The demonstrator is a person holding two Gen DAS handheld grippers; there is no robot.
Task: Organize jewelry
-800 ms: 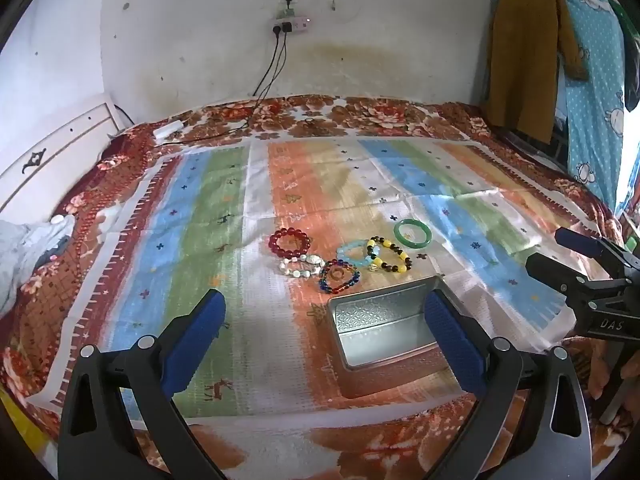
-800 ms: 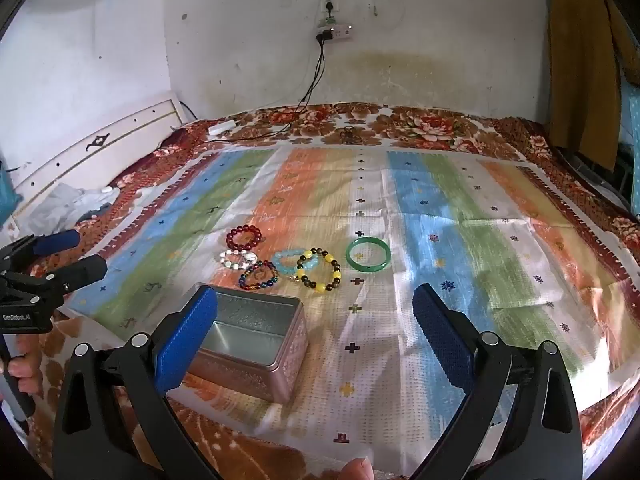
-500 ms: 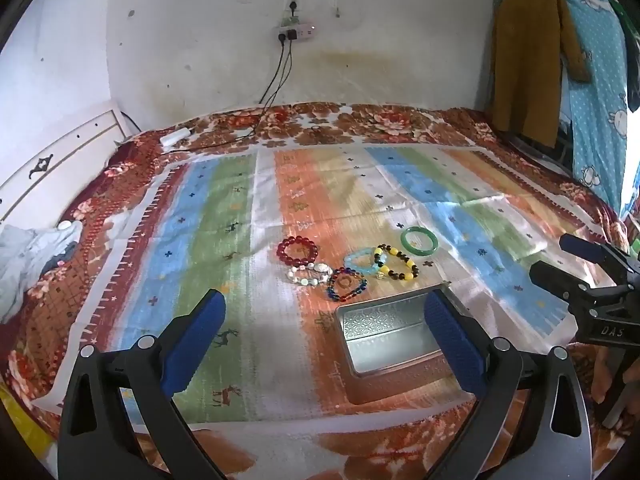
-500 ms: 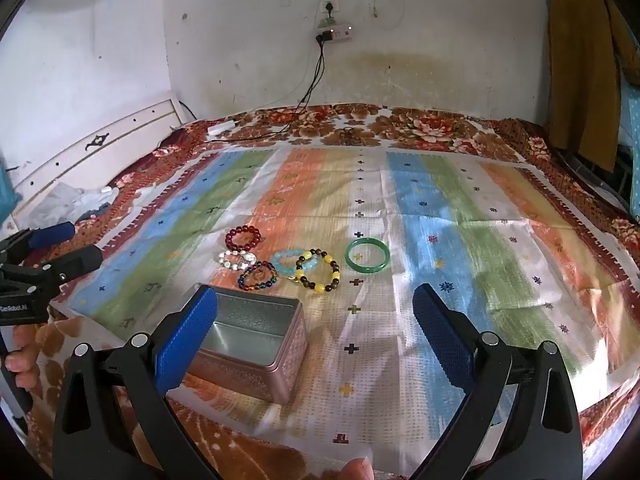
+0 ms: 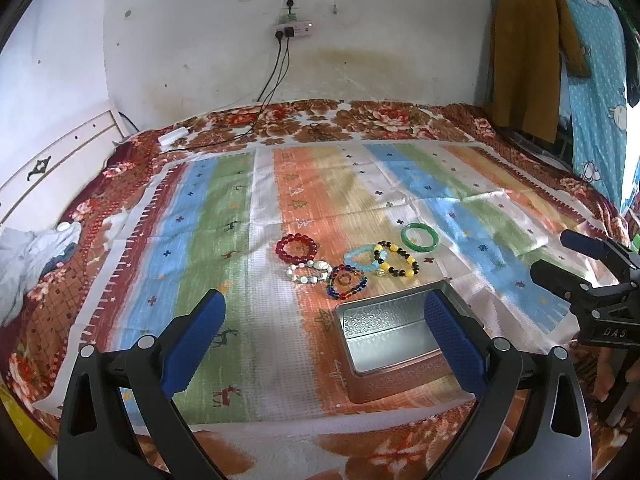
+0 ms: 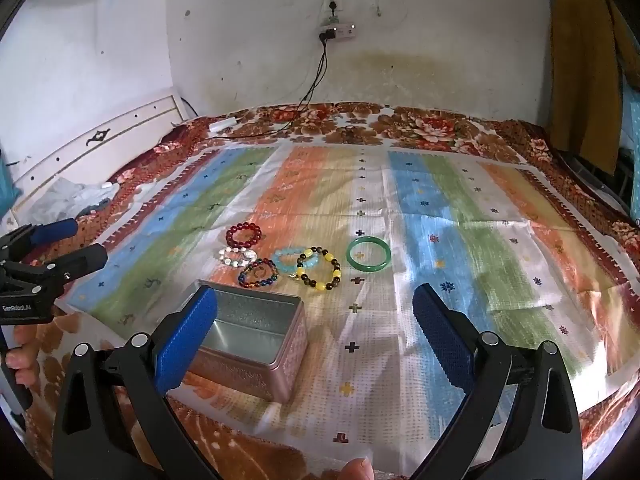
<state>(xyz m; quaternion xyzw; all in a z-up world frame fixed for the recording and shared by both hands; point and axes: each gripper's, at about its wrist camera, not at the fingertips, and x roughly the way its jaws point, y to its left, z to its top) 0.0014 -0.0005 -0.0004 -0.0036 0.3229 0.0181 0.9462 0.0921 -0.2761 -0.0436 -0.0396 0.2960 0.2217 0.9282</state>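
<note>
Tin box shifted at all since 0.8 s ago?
No. In the right wrist view the tin box sits the same way below the multicolour bead bracelet.

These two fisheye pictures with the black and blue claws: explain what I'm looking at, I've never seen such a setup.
There is no robot here. A person holds a pair of hand-held tongs in each hand, and each pair carries a camera looking forward along its two blue-padded fingers. One picture is from the left tongs, the other from the right tongs; each view also catches the other pair at its edge. Both stand wide open and hold nothing.

Below them is a bed with a striped cloth. On it lie six bracelets: red beads, white beads, multicoloured beads, pale blue, yellow and dark beads, and a green bangle. Nearest the camera stands an open, empty metal tin.
</note>
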